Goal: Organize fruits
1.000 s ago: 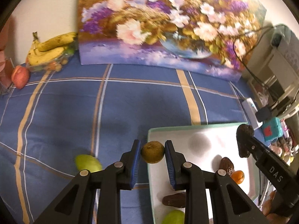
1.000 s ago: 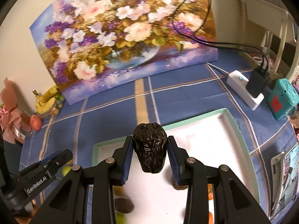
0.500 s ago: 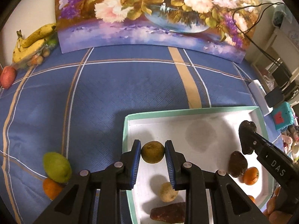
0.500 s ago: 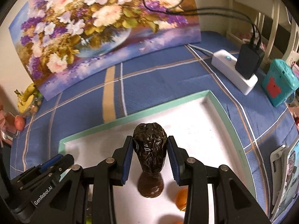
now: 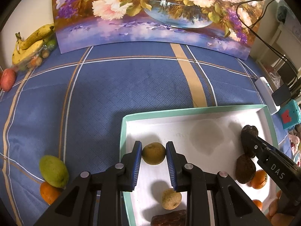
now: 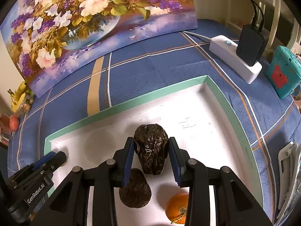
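Step in hand, placing: a round olive-brown fruit [image 5: 153, 153] is clamped in the left gripper [image 5: 153, 166] jaws and a wrinkled dark-brown fruit [image 6: 151, 151] in the right gripper [image 6: 151, 166] jaws, both low over the white green-rimmed tray [image 6: 120, 104]; each is best lowered onto bare tray floor before release.

the right gripper [image 6: 152, 157] clamps a wrinkled dark fruit [image 6: 151, 148] between its blue pads above a white tray [image 6: 216, 130] with a mint-green rim. below it in the tray lie a second dark fruit [image 6: 135, 191] and an orange [image 6: 176, 208]. the left gripper [image 6: 56, 159] enters at lower left. behind, a floral painting [image 6: 90, 20] stands on the blue plaid cloth [image 6: 150, 69].
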Demonstrator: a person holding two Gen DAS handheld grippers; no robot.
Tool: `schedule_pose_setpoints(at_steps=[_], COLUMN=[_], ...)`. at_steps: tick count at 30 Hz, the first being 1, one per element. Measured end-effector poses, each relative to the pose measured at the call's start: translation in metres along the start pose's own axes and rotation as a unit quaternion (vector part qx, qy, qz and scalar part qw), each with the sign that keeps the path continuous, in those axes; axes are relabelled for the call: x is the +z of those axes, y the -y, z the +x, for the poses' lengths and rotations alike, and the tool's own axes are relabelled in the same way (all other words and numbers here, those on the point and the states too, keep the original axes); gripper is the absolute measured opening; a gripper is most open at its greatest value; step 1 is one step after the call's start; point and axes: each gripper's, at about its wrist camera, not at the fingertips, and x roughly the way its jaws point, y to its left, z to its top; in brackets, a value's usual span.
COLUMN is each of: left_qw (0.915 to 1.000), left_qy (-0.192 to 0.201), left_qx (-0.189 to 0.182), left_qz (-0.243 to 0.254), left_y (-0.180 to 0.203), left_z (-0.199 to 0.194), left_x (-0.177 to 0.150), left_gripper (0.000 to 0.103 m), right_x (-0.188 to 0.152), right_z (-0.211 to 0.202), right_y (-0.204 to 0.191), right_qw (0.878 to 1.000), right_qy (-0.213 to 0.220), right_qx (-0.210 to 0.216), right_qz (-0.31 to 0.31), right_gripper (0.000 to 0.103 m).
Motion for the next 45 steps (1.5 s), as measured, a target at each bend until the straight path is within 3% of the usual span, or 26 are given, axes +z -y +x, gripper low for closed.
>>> schedule_pose_setpoints(at_steps=[9, 29, 30, 31, 32, 34, 35, 36, 40, 42, 45], left_qw=[0.9999, 0.9993, 0.9992, 0.9989, 0.9988, 0.9981, 0.9978, 0.9973, 0.9953, 0.9941, 0.9925], left_qy=[-0.010, 0.019, 0.018, 0.017, 0.018, 0.020, 0.019, 0.018, 0.016, 0.016, 0.017], left_qx=[-0.004, -0.001, 0.003, 0.009, 0.011, 0.016, 0.022, 0.030, 0.065, 0.076, 0.092], left_qz=[-0.011, -0.032, -0.036, -0.042, -0.043, -0.055, -0.060, -0.064, -0.071, -0.076, -0.079], left_y=[-0.006, -0.022, -0.023, -0.026, -0.029, -0.035, -0.039, -0.041, -0.051, -0.056, -0.062], left_z=[-0.004, -0.054, -0.054, -0.053, -0.053, -0.051, -0.050, -0.049, -0.042, -0.039, -0.037], left_x=[0.001, 0.008, 0.008, 0.008, 0.007, 0.006, 0.005, 0.004, 0.000, -0.002, -0.001], left_gripper=[0.029, 0.030, 0.042, 0.064, 0.072, 0.075, 0.076, 0.078, 0.089, 0.092, 0.102], right_x=[0.000, 0.001, 0.001, 0.001, 0.001, 0.000, 0.000, -0.001, -0.003, -0.004, -0.004], right_z=[0.001, -0.041, -0.042, -0.042, -0.042, -0.040, -0.039, -0.038, -0.032, -0.030, -0.027], right_y=[-0.003, -0.023, -0.024, -0.025, -0.026, -0.027, -0.028, -0.028, -0.032, -0.033, -0.035], right_qw=[1.000, 1.000, 0.999, 0.999, 0.999, 0.999, 0.999, 0.999, 0.999, 0.999, 0.998], right_qy=[-0.010, 0.011, 0.012, 0.012, 0.012, 0.010, 0.009, 0.008, 0.003, 0.003, 0.000], right_qx=[-0.002, -0.002, -0.002, -0.002, -0.001, -0.001, -0.001, 0.000, -0.004, -0.010, -0.014], right_qz=[-0.004, -0.029, -0.030, -0.030, -0.031, -0.032, -0.033, -0.035, -0.046, -0.051, -0.055], right_gripper=[0.038, 0.041, 0.041, 0.041, 0.041, 0.049, 0.063, 0.068, 0.070, 0.079, 0.079])
